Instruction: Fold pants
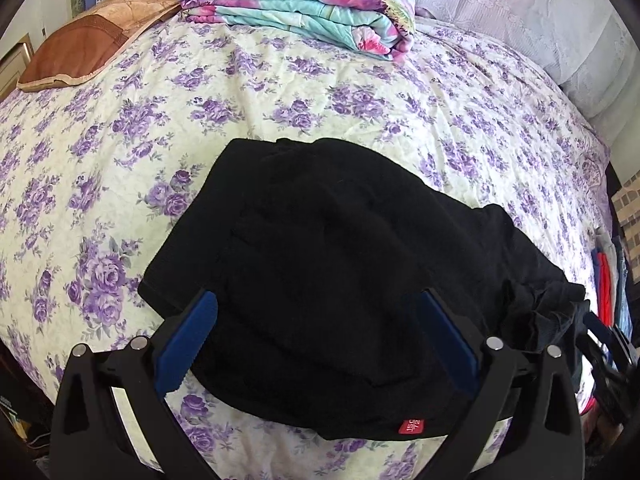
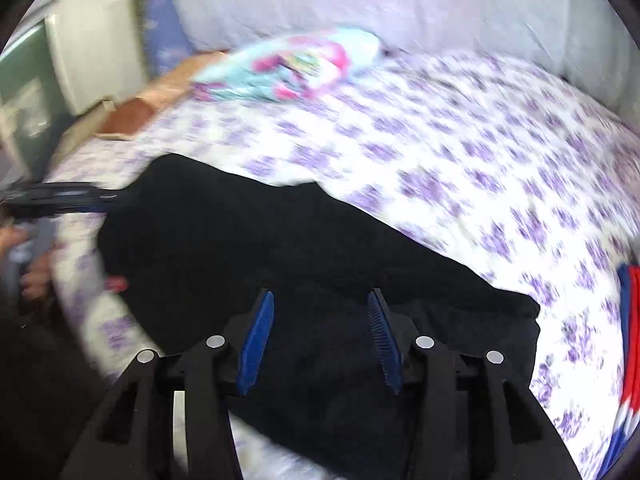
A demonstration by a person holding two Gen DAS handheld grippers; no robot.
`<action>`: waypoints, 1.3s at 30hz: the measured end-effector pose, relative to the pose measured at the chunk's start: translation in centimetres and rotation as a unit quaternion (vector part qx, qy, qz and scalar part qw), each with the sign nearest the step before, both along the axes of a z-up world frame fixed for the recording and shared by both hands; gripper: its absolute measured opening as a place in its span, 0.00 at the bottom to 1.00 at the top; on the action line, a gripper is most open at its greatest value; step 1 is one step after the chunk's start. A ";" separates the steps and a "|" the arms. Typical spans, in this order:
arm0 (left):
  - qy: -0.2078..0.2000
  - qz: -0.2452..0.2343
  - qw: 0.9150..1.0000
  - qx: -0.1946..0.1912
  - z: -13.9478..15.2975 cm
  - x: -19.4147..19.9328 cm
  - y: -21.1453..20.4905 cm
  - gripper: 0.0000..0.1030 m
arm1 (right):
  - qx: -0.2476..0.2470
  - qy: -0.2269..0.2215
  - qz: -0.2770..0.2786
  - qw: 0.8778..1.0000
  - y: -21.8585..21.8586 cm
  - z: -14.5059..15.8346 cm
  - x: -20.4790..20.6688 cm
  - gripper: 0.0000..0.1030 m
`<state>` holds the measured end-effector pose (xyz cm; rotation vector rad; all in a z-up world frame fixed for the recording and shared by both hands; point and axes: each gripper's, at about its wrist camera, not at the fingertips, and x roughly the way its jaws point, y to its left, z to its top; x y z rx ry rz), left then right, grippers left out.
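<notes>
Black pants lie folded in a compact bundle on the purple-flowered bedspread, with a small red label at the near edge. My left gripper is open, its blue pads spread wide just above the bundle's near part, holding nothing. In the blurred right wrist view the pants spread from left to lower right. My right gripper is open over their near edge, empty. The left gripper shows at the far left of that view, at the pants' left end.
A folded turquoise and pink floral quilt and a brown cushion lie at the far side of the bed. Red and blue clothes sit at the bed's right edge. A pale fabric backrest rises behind.
</notes>
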<state>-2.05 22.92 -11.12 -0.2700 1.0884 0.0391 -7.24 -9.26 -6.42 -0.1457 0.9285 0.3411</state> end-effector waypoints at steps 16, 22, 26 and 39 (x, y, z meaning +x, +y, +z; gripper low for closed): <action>0.026 0.139 0.989 -0.047 -1.4 -3.9 8.0 0.95 | -0.079 0.094 -0.012 0.992 -0.3 -5.1 2.6 0.75; 0.029 0.170 0.976 -0.133 -3.8 -5.3 10.5 0.95 | -0.045 0.048 -0.021 0.998 -1.5 -1.8 1.9 0.75; 0.007 0.176 0.971 -0.163 -4.1 -4.6 10.9 0.95 | -0.040 0.040 -0.032 0.998 -1.5 -0.7 2.0 0.75; -0.026 0.176 0.949 -0.260 -5.3 -2.6 12.4 0.50 | -0.051 0.007 -0.055 0.997 -2.1 0.5 0.4 0.75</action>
